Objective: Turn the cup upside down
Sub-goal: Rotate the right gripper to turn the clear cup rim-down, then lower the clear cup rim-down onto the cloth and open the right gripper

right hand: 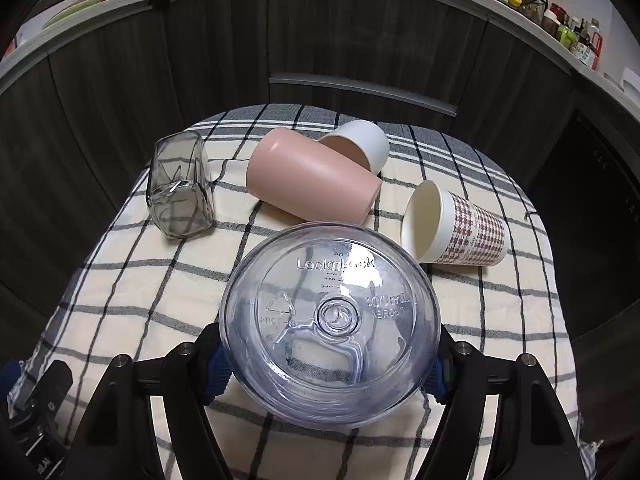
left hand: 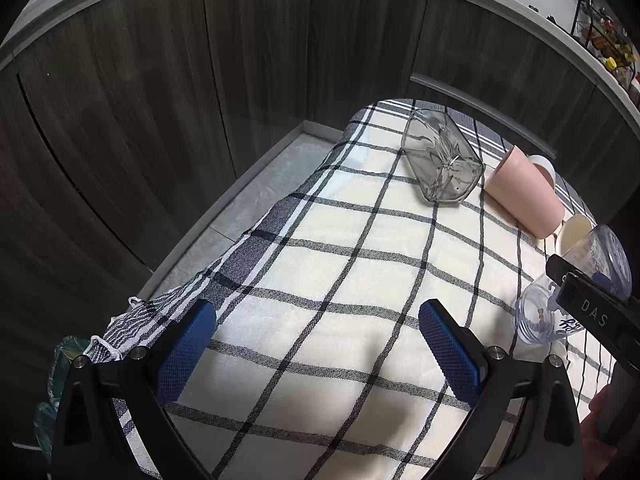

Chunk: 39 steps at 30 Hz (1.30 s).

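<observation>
My right gripper is shut on a clear plastic cup, whose embossed base faces the camera and fills the lower middle of the right wrist view. The same cup shows at the right edge of the left wrist view, held on its side just above the cloth by the right gripper's black fingers. My left gripper is open and empty, low over the checked cloth.
On the cloth lie a grey square glass, a pink cup, a white cup and a houndstooth paper cup, all on their sides. Dark cabinets stand behind. The table drops off at the left.
</observation>
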Each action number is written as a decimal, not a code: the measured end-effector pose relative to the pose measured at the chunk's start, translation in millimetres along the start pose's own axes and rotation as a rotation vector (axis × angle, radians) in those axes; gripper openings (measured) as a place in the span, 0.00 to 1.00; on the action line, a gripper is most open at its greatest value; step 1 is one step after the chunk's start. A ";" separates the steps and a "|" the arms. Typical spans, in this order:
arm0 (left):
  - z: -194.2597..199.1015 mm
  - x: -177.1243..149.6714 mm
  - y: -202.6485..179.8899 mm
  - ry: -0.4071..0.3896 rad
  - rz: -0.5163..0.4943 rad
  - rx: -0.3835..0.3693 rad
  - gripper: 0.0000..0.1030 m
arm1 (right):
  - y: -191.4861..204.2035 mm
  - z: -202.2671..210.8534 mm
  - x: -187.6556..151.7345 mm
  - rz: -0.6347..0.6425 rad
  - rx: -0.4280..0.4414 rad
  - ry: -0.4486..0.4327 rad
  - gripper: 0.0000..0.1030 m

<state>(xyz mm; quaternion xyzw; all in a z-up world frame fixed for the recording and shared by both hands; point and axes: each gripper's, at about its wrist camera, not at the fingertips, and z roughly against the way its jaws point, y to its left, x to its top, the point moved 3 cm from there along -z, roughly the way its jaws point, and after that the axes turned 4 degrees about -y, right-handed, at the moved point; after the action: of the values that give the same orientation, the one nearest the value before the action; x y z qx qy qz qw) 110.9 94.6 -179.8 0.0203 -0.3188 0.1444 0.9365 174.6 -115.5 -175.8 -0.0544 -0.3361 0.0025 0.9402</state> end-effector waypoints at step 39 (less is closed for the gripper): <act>108.8 -28.1 -56.7 -0.267 -0.193 -0.205 1.00 | -78.4 176.8 -62.6 -0.142 -0.010 -0.343 0.97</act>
<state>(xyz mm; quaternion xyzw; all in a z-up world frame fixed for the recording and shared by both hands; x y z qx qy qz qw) 41.5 18.9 -107.1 -0.0259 -0.4499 0.0166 0.8926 11.9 -178.2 -71.4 -0.0339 -0.4947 -0.0562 0.8666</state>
